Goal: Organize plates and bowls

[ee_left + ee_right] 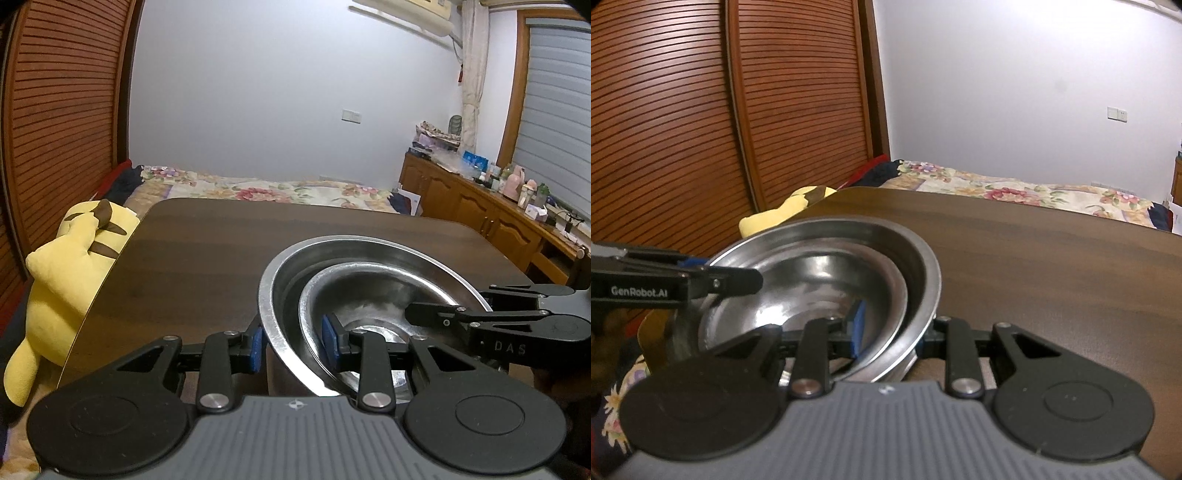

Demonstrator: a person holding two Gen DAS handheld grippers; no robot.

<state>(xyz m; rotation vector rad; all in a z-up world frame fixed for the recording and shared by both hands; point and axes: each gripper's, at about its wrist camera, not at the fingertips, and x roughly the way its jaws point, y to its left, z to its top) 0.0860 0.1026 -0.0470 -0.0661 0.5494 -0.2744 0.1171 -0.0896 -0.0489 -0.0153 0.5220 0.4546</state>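
Both grippers straddle the nested bowls' rims: left gripper point(293, 349) at the left edge; right gripper point(892, 332) opposite, apparently clamped; stack resting on tabletop point(207, 258).

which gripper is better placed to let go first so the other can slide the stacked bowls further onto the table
Probably left. The left gripper and right gripper both straddle the bowls' rims, but the bare table lies beyond the right one's side.

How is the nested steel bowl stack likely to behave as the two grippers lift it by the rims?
The bowl stack looks like thin polished steel: probably stiff and light, but slippery against the pads. The inner bowl sits off-centre in the outer bowl, so it may slide or rattle. Left gripper and right gripper straddle opposite rims, which should limit tipping.
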